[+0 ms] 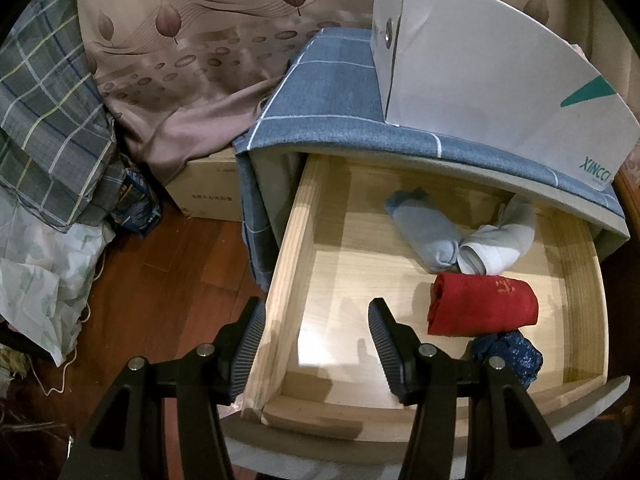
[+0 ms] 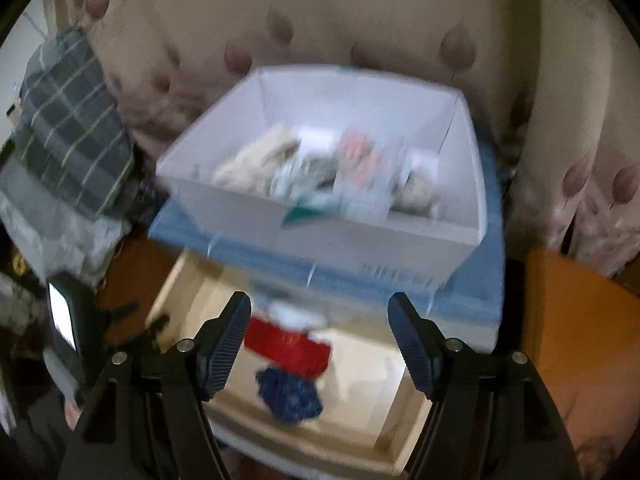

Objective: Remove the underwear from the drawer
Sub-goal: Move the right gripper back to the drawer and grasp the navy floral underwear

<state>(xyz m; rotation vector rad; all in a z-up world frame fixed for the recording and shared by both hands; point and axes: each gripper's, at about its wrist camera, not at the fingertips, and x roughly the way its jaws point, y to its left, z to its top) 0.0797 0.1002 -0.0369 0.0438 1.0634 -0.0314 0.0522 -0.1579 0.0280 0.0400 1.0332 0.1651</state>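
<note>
Two released hand-held grippers, left (image 1: 316, 328) and right (image 2: 320, 322); white box (image 2: 320, 220) contents only in right view.

You stood over a reddish wooden floor (image 1: 168, 264), dimly lit. Behind hung a beige curtain (image 1: 192, 40) printed with brown leaves. To your left lay a heap of plaid bedding (image 1: 52, 120) — beside it a cardboard box (image 1: 208, 188). A blue checked cloth (image 1: 320, 92) covered the cabinet top — a white carton (image 1: 492, 92) sat on it.
</note>
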